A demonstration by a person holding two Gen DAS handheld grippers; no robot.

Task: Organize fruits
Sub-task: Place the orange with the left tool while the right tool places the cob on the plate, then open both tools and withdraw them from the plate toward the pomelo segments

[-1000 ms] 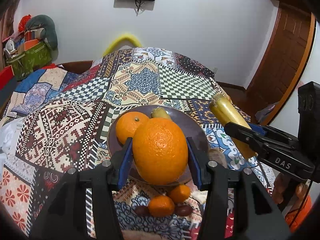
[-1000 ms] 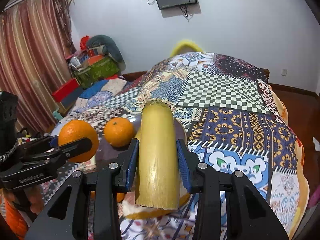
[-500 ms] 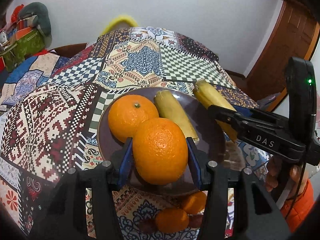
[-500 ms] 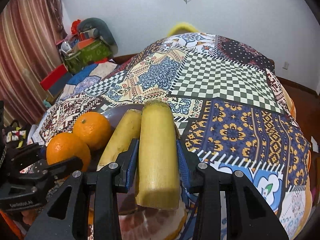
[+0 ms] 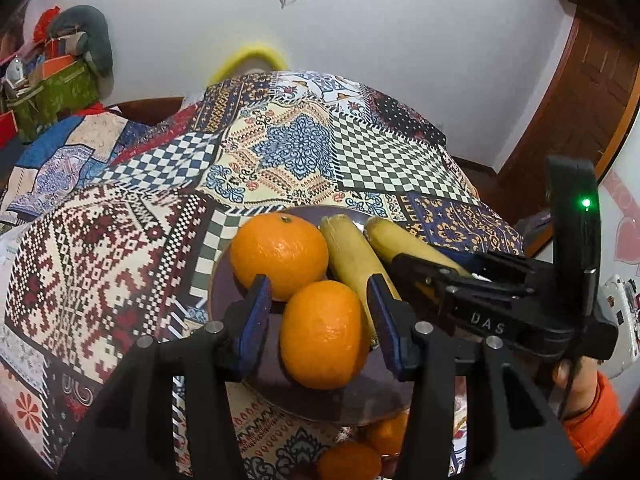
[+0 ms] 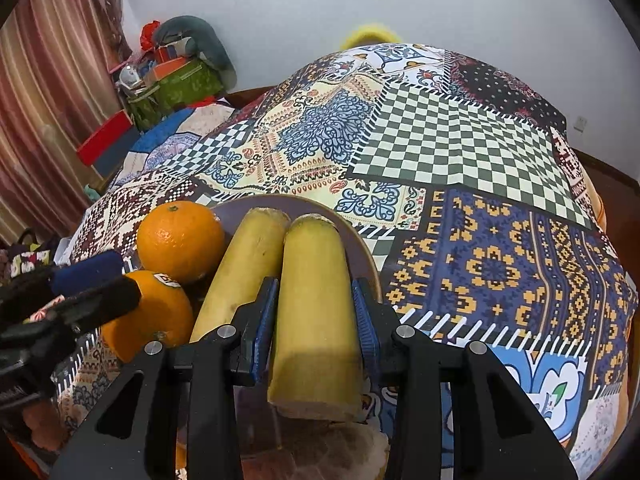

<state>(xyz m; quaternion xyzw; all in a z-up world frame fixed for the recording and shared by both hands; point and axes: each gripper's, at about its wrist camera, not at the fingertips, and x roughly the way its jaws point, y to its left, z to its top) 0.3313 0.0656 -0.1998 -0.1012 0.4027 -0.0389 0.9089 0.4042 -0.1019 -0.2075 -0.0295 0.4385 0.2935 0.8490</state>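
A dark purple plate (image 5: 224, 292) (image 6: 356, 240) lies on a patchwork quilt. On it are a far orange (image 5: 279, 255) (image 6: 180, 240), a near orange (image 5: 323, 334) (image 6: 154, 314) and a yellow banana piece (image 5: 354, 264) (image 6: 244, 268). My left gripper (image 5: 320, 326) is open around the near orange, which rests on the plate with gaps at both pads. My right gripper (image 6: 316, 322) is shut on a second banana piece (image 6: 316, 312) (image 5: 408, 244), held low over the plate's right side beside the first piece.
The patchwork quilt (image 5: 296, 152) (image 6: 460, 144) covers the bed all around. Small oranges (image 5: 352, 458) lie on it just in front of the plate. Cluttered bags (image 6: 180, 80) stand at the far left by a striped curtain. A wooden door (image 5: 580, 92) is at the right.
My left gripper lowered its orange onto the plate and opened. My right gripper carried its banana piece left and down, beside the banana on the plate.
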